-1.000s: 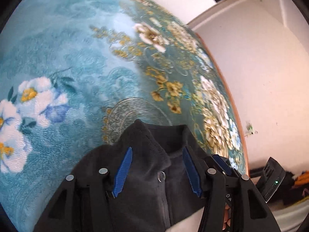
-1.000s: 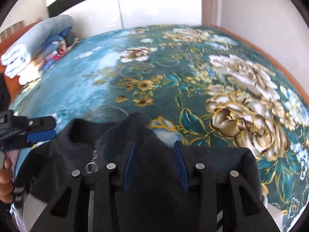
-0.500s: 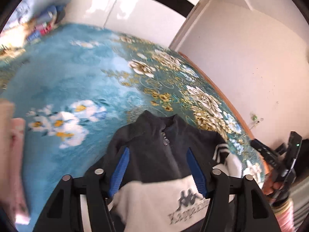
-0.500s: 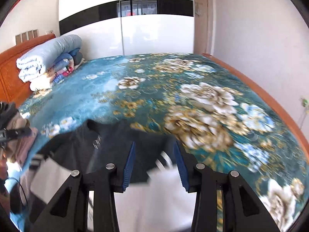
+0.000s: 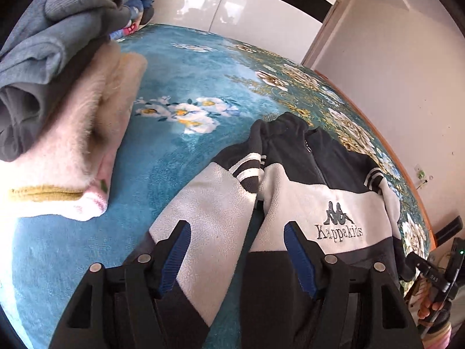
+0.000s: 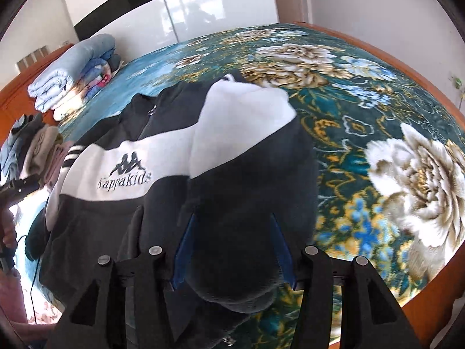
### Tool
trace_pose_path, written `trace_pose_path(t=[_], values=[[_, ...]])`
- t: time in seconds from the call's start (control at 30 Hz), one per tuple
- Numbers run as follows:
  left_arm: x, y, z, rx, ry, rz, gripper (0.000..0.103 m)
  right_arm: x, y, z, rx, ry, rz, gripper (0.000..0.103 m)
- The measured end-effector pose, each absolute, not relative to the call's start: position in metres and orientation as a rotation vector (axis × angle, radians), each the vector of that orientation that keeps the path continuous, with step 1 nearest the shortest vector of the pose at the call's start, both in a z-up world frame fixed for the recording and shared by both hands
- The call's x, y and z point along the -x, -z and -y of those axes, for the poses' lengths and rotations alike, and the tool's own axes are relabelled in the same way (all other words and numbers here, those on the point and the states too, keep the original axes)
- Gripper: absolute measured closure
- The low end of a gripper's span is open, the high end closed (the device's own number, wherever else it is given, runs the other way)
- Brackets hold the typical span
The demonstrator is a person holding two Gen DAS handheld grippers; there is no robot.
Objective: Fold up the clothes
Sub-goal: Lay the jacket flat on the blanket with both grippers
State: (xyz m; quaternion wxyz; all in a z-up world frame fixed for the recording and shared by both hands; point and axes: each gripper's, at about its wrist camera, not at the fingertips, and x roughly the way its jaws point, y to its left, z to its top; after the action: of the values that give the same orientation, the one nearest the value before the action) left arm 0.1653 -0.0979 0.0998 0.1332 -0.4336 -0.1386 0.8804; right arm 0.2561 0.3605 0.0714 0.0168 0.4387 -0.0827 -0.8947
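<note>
tongs [image 5: 237, 229] [image 6: 231, 221] both wide apart over jacket [image 5: 305, 192]

Floral bed [image 5: 180, 81], jacket [image 5: 328, 200] (spread), folded clothes [image 5: 66, 116]

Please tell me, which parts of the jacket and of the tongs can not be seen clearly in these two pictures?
- Jacket hem: cut off by the bottom edge behind the left tongs, left wrist view.
- Right tongs: the dark sleeve bulges between the fingers, hiding any grip, right wrist view.
- Folded pile: cropped by the left edge, left wrist view.
</note>
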Motion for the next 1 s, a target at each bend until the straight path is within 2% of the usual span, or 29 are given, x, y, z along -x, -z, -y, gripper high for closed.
trace_pose_path(t=[0.07,0.3,0.5,0.6,0.63,0.77,1.0], values=[[-0.17,-0.109,0.101,1.237,-2.564,0.421,0.033,-0.252,-0.063,-0.347,-1.373,2.798,0.182,0.049],[-0.177,-0.119,0.108,1.227,-2.615,0.414,0.031,-0.259,-0.054,-0.343,-1.419,2.802,0.247,0.049],[-0.174,-0.111,0.096,1.256,-2.559,0.472,0.031,-0.259,-0.049,-0.332,-1.416,2.841,0.095,0.047],[-0.174,-0.112,0.092,1.254,-2.566,0.448,0.031,-0.259,-0.048,-0.345,-1.415,2.855,0.172,0.077],[-0.173,-0.11,0.092,1.259,-2.569,0.449,0.031,-0.26,-0.05,-0.352,-1.398,2.858,0.212,0.082],[-0.17,-0.103,0.095,1.289,-2.603,0.459,0.031,-0.261,-0.077,-0.4,-1.304,2.923,0.385,0.085],[-0.159,-0.092,0.095,1.294,-2.608,0.469,0.031,-0.234,-0.157,-0.511,-1.184,3.298,0.425,0.086]])
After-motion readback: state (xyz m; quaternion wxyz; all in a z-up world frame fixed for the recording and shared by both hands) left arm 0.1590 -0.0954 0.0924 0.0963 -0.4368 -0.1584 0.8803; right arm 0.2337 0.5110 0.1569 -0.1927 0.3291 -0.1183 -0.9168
